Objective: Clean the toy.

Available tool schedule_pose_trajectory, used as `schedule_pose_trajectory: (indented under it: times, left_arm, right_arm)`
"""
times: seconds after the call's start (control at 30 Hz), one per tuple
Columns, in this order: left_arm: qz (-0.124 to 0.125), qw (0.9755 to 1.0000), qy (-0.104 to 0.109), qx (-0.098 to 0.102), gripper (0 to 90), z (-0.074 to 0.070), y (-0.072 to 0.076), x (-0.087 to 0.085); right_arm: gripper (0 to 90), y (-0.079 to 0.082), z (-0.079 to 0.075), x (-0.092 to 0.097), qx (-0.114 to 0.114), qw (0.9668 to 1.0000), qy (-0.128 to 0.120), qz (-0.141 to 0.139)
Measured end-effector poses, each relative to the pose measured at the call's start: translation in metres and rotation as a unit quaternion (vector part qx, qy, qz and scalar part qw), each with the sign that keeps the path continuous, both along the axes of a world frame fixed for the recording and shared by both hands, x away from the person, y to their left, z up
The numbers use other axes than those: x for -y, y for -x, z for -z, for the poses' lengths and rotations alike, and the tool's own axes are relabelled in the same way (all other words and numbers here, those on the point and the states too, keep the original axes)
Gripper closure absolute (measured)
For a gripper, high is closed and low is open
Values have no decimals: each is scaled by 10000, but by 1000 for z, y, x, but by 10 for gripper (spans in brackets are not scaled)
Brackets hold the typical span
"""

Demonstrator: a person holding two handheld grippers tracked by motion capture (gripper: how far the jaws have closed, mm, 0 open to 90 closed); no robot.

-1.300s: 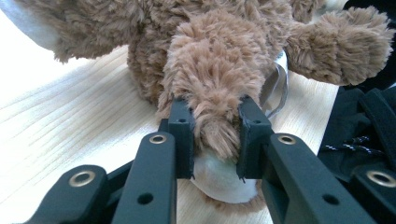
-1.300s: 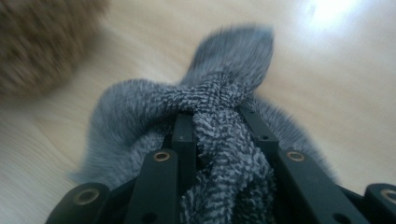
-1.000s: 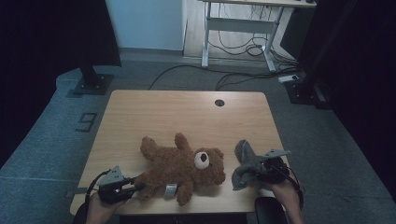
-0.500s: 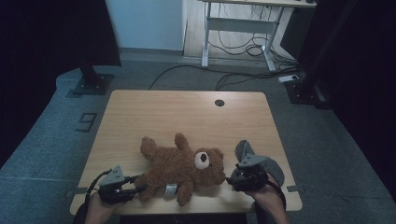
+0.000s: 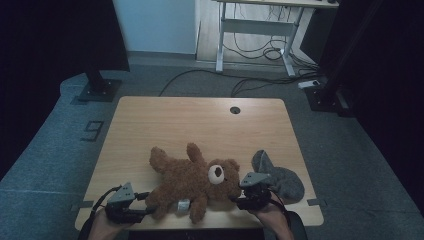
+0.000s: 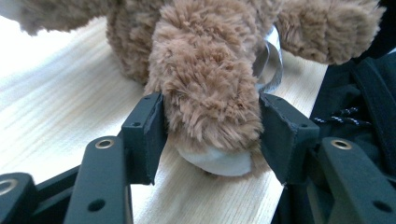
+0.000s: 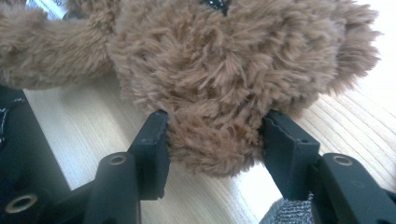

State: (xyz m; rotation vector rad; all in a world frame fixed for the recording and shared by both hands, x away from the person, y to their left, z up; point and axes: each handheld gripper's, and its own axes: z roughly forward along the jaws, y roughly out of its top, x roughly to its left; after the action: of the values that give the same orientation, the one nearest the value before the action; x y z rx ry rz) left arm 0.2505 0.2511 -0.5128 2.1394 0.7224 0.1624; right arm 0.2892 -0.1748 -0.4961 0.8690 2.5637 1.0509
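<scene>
A brown, shaggy plush teddy bear (image 5: 192,177) lies flat near the person's edge of the pale wooden worktop (image 5: 175,120), its head toward the right. Beyond the bear's head, on its right, lies a crumpled grey knitted sock-like cloth (image 5: 280,175), apart from the bear.

The step in hand looks like taking hold of the bear at both ends, one tongs to each. The left tongs (image 5: 142,212) sit at the bear's rear end. In the left gripper view, the left tongs (image 6: 212,126) stand about half open with a furry leg with a pale sole between the jaws. The jaws have just been opening, and the pads lie against the fur on both sides without visibly squeezing it, so this reads as a loosened hold rather than a firm one.

The right tongs (image 5: 235,197) come in at the bear's head. In the right gripper view, the right tongs (image 7: 215,135) are also about half open, and their jaws have just been closing, with a rounded lump of the head between them; the fur bulges slightly between the pads, so they seem to press on it.

The next move probably calls for a secure pinch at both ends before lifting or turning the bear, since soft pile slips easily.
</scene>
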Motion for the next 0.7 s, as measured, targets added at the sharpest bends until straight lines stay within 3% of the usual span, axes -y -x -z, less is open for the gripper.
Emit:
schedule_pose_trajectory:
  times: [0.1, 0.2, 0.37, 0.53, 0.7]
  left_arm:
    - [30, 10000, -65, -59, 439, 0, -1, 4]
    - [-54, 10000, -55, -48, 522, -3, -3, 5]
    - [-177, 9997, 176, -11, 584, -10, -6, 1]
    - [-253, 9991, 349, -14, 588, -14, -10, 0]
    - [-305, 9980, 558, -41, 591, -17, -13, -2]
  right_arm:
    - [487, -1, -2, 0, -14, 10000, 7, 27]
    - [481, -2, -6, 0, 32, 10000, 78, 12]
    - [440, 5, -26, -1, 278, 9996, -50, -42]
    - [381, 15, -39, -16, 264, 9982, -198, -510]
    - [310, 20, -35, -41, 79, 9939, -301, -1056]
